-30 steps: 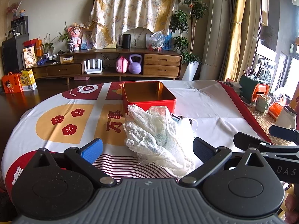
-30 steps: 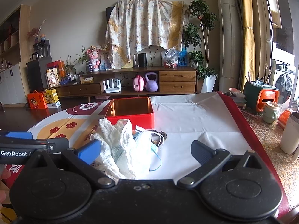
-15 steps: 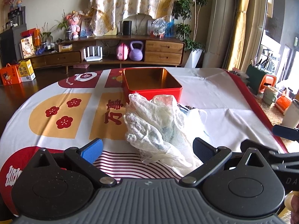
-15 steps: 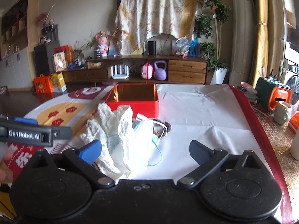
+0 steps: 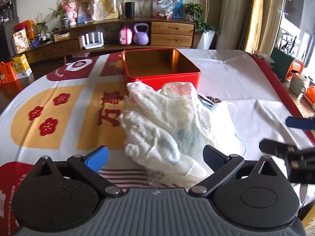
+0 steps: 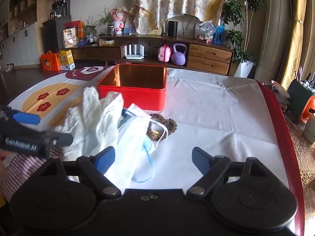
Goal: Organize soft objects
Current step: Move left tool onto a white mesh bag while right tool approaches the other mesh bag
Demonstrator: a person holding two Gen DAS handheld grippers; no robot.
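Both of your hand-held grippers have dropped toward the gauze cloth [image 5: 157, 125] heaped before the red tin [image 5: 160, 66] on the counter [image 5: 246, 82]; left hand-held gripper [image 5: 155, 157] spread, right hand-held gripper [image 6: 152, 157] closing, empty; tangled face mask [image 6: 135, 135] may snag

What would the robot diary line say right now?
tin: empty | cloth, mask, scrunchie: piled in front of tin | left gripper: open | right gripper: closing, nothing gripped

Crumpled white gauze cloth [image 5: 163, 125], perhaps over masks [image 6: 135, 135], before open red tin [image 5: 157, 66]
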